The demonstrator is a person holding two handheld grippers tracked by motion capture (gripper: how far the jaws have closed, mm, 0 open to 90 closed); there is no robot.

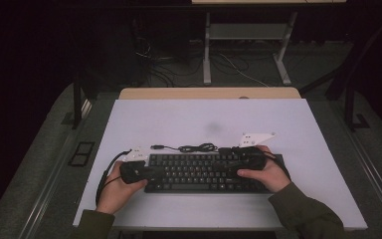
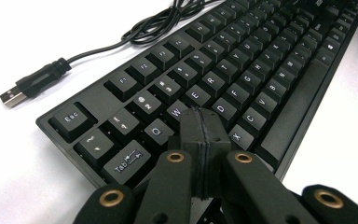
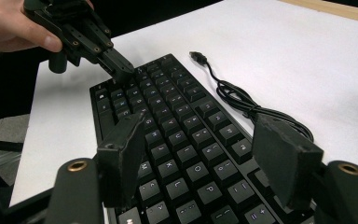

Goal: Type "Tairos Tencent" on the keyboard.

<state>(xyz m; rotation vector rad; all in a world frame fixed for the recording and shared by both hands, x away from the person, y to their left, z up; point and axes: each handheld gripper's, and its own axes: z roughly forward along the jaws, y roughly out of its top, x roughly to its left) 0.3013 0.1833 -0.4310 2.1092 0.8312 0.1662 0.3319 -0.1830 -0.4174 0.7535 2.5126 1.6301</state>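
Observation:
A black keyboard (image 1: 199, 172) lies on the white tabletop, near its front edge. Its cable (image 1: 194, 147) is coiled just behind it and ends in a loose USB plug (image 2: 14, 95). My left gripper (image 2: 203, 123) is shut with nothing between its jaws. Its joined tips point down at the keys on the keyboard's (image 2: 242, 60) left side, below W and E, and I cannot tell whether they touch. From the right gripper view, the left gripper (image 3: 121, 70) sits at the keyboard's (image 3: 177, 126) far end. My right gripper (image 3: 200, 126) stands open, its pads wide apart above the right-hand keys.
The white board (image 1: 288, 124) stretches bare behind the keyboard to a wooden strip (image 1: 209, 93) at the back. Beyond it are a desk frame (image 1: 246, 45) and floor cables in the dark. The cable (image 3: 242, 100) lies on the board beside the keyboard's back edge.

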